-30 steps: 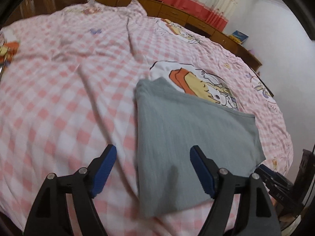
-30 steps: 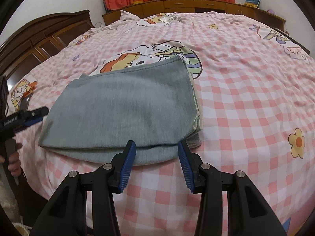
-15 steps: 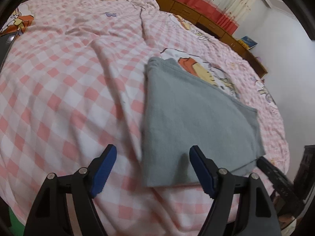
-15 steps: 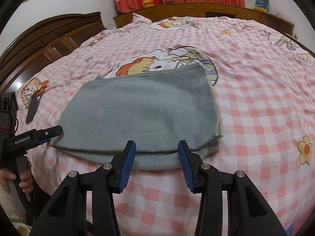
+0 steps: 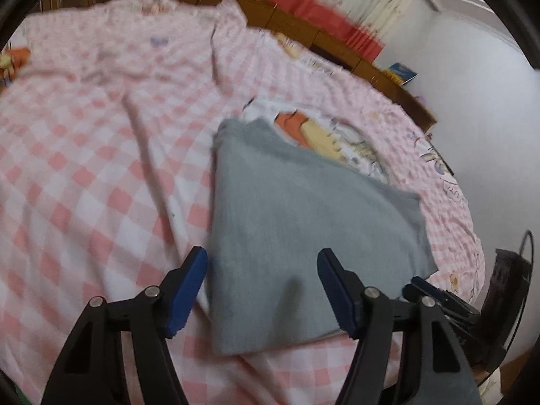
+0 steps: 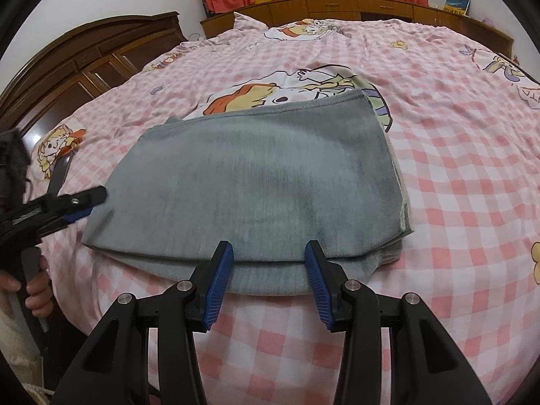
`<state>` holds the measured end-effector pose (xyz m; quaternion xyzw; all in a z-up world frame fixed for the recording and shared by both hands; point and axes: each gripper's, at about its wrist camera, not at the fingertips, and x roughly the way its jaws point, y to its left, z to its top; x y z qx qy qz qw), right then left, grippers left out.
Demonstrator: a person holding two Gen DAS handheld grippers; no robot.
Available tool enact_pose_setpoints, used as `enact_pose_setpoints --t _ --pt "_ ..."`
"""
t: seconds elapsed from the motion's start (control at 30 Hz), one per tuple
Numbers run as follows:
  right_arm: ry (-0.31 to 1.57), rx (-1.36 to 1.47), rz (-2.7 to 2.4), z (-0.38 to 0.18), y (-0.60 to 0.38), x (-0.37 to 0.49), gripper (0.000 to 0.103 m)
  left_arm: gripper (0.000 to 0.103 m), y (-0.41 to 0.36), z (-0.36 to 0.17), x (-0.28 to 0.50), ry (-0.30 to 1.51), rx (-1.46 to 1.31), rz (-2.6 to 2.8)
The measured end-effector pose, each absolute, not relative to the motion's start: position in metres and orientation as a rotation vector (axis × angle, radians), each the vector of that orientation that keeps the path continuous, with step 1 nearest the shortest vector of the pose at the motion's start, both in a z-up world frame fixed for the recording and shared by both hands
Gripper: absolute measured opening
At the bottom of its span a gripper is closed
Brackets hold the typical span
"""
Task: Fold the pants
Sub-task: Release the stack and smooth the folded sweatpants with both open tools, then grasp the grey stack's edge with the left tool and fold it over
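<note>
Folded grey pants (image 5: 303, 222) lie as a flat rectangle on a pink checked bedsheet (image 5: 84, 168). My left gripper (image 5: 261, 254) hovers over their near left corner, and its jaws are closing with nothing pressed between the blue pads. In the right wrist view the pants (image 6: 256, 182) spread wide, with stacked layers showing at the right edge. My right gripper (image 6: 268, 248) stays open just above their near folded edge. The left gripper (image 6: 92, 202) reaches in from the left edge of the pants. The right gripper's tip (image 5: 422, 288) shows at the lower right.
A cartoon print (image 6: 293, 84) on the sheet lies just beyond the pants. A dark wooden wardrobe (image 6: 84, 60) stands at the left, and low cabinets with red curtains (image 6: 337, 3) run along the back. A person's hand (image 6: 33, 290) holds the left gripper's handle.
The left gripper's jaws have narrowed slightly and it has shifted in toward the pants' left corner. The right gripper has barely moved; the pants lie as before.
</note>
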<state>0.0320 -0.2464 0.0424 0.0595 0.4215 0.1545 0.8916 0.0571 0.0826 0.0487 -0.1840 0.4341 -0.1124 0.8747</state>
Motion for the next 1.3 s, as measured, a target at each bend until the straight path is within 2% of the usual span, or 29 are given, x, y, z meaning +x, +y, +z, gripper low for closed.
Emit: enact_pose_setpoints --t 0.2,0.27,0.3,0.33,0.47,0.63,0.8,0.87,0.9,0.93,1.3 --pt "0.892 0.212 0.353 0.032 -0.26 0.036 0.045 0.069 0.082 0.04 0.051 0.904 -0.393 -0.234" --pt "0.887 0.208 0.354 0.032 -0.259 0.035 0.045 0.063 0.078 0.041 0.046 0.918 -0.413 -0.25" --pt "0.884 0.199 0.351 0.032 -0.258 0.035 0.045 0.055 0.077 0.043 0.044 0.921 -0.43 -0.261" --pt "0.882 0.193 0.348 0.031 -0.257 0.034 0.045 0.054 0.076 0.045 0.042 0.914 -0.438 -0.26" --pt "0.881 0.192 0.349 0.031 -0.256 0.034 0.045 0.054 0.074 0.054 0.039 0.88 -0.435 -0.268" --pt "0.882 0.205 0.351 0.03 -0.255 0.033 0.045 0.055 0.079 0.032 0.045 0.913 -0.482 -0.222" --pt "0.882 0.207 0.347 0.03 -0.257 0.032 0.045 0.063 0.064 0.033 0.046 0.902 -0.421 -0.191" --pt "0.883 0.208 0.345 0.031 -0.257 0.032 0.045 0.049 0.056 0.038 0.044 0.891 -0.356 -0.18" --pt "0.884 0.209 0.347 0.031 -0.257 0.032 0.045 0.034 0.053 0.041 0.043 0.885 -0.328 -0.181" --pt "0.885 0.213 0.348 0.032 -0.258 0.031 0.045 0.023 0.051 0.046 0.041 0.876 -0.298 -0.182" --pt "0.87 0.293 0.364 0.038 -0.275 0.021 0.045 0.02 0.025 0.118 0.026 0.725 -0.197 -0.311"
